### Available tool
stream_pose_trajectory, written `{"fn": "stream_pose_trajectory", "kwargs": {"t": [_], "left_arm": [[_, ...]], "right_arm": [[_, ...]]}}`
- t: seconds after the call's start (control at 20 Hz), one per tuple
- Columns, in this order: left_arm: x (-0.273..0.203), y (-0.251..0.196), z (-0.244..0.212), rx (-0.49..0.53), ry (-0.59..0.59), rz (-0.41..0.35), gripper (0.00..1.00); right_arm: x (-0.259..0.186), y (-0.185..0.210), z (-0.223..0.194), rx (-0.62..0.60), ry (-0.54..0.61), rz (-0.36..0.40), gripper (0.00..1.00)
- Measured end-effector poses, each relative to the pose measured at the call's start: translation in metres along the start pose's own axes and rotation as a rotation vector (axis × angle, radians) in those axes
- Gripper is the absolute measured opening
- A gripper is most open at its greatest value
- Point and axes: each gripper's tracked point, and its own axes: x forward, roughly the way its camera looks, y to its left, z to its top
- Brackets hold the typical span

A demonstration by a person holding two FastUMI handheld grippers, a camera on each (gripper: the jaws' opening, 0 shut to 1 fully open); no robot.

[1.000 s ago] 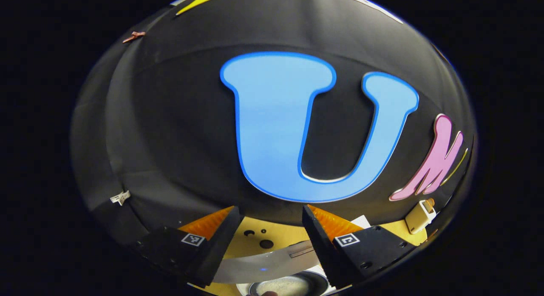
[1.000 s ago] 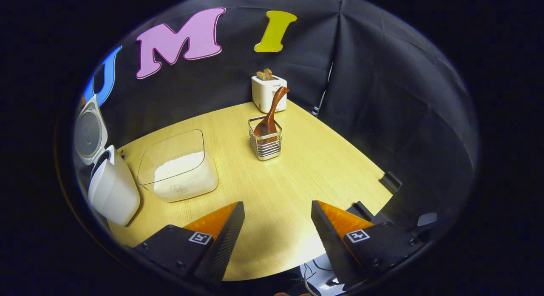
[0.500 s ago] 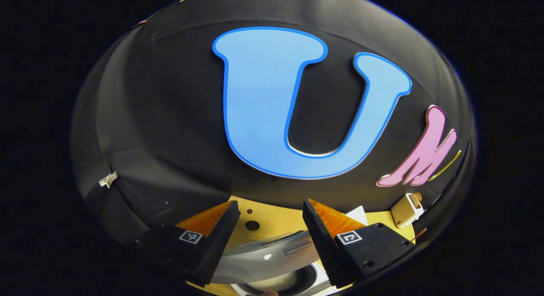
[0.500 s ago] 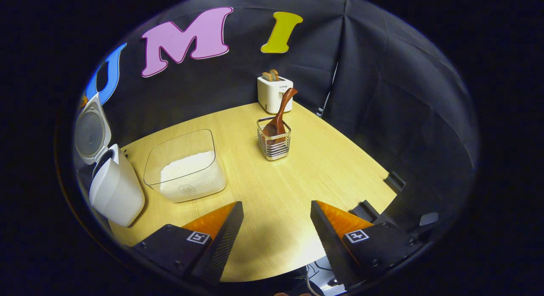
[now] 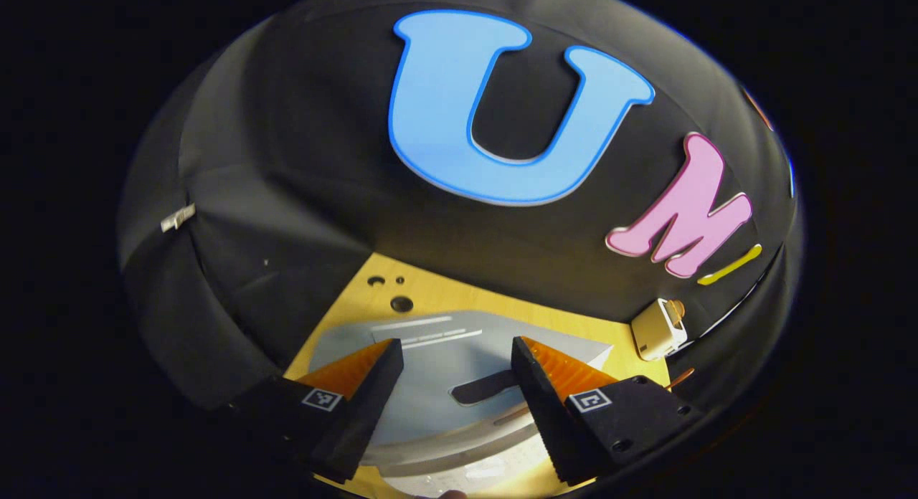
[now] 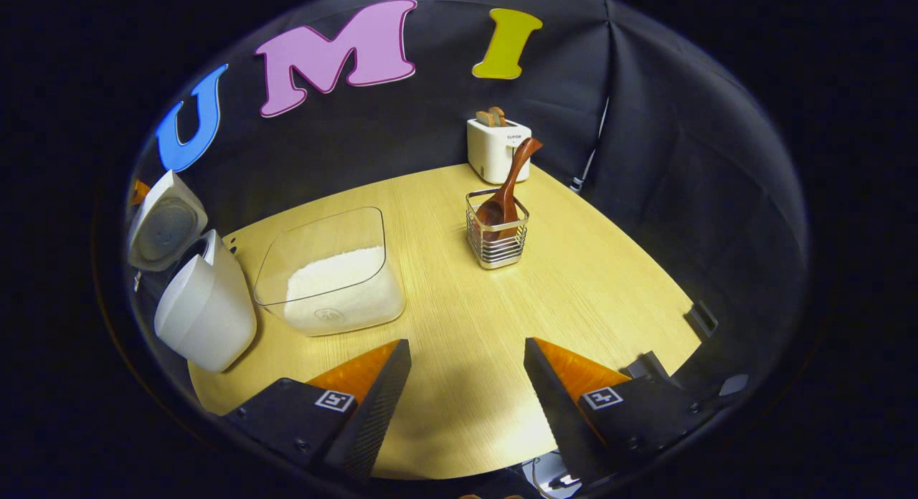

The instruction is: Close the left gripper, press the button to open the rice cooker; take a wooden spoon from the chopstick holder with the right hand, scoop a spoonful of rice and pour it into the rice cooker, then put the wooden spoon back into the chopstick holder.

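Both tongs gape wide, left tongs (image 5: 453, 348) over the rice cooker (image 6: 204, 309) lid (image 5: 445, 370), right tongs (image 6: 466, 352) facing the wooden spoon (image 6: 505, 191).

A white toaster (image 6: 498, 150) with two slices of bread in its slots stood at the far edge of the light wooden worktop (image 6: 574, 291), against the black cloth wall (image 6: 667, 162).

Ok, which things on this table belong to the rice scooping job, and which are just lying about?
For the job:
rice cooker, lid open
wooden spoon
chopstick holder, spoon in it
clear rice container

Lying about:
toaster at the table's far edge
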Motion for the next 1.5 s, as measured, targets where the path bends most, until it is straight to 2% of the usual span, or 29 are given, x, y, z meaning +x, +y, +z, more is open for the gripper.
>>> {"fn": "stream_pose_trajectory", "kwargs": {"t": [0.25, 0.4, 0.55, 0.65, 0.8, 0.95, 1.0, 1.25, 1.5], "left_arm": [[0.007, 0.002, -0.074, 0.11, 0.074, 0.11, 0.99], [0.011, 0.004, -0.104, 0.192, 0.101, 0.171, 0.99], [0.014, 0.004, -0.129, 0.17, 0.145, 0.214, 0.99], [0.015, 0.004, -0.126, 0.178, 0.093, 0.23, 1.0], [0.021, 0.0, -0.124, 0.255, -0.03, 0.203, 1.0], [0.02, 0.001, -0.121, 0.221, -0.068, 0.198, 1.0], [0.021, 0.001, -0.123, 0.238, -0.064, 0.199, 1.0], [0.013, -0.001, -0.115, 0.231, -0.1, 0.237, 0.97], [-0.02, -0.021, -0.081, 0.263, -0.238, 0.213, 0.95]], "right_arm": [[0.01, -0.001, -0.002, -0.04, 0.022, 0.055, 0.99], [0.01, -0.012, -0.007, -0.063, 0.038, 0.059, 0.98], [0.014, -0.02, -0.015, -0.045, 0.068, 0.067, 0.99], [0.016, -0.026, -0.013, -0.078, 0.059, 0.059, 0.98], [0.018, -0.019, -0.004, -0.107, 0.031, 0.086, 0.99], [0.018, -0.003, 0.0, -0.111, 0.026, 0.139, 0.99], [0.017, 0.002, 0.001, -0.119, 0.023, 0.154, 0.99], [0.011, 0.023, 0.026, -0.159, -0.044, 0.21, 0.99], [0.007, 0.042, 0.062, -0.114, -0.102, 0.264, 0.99]]}}
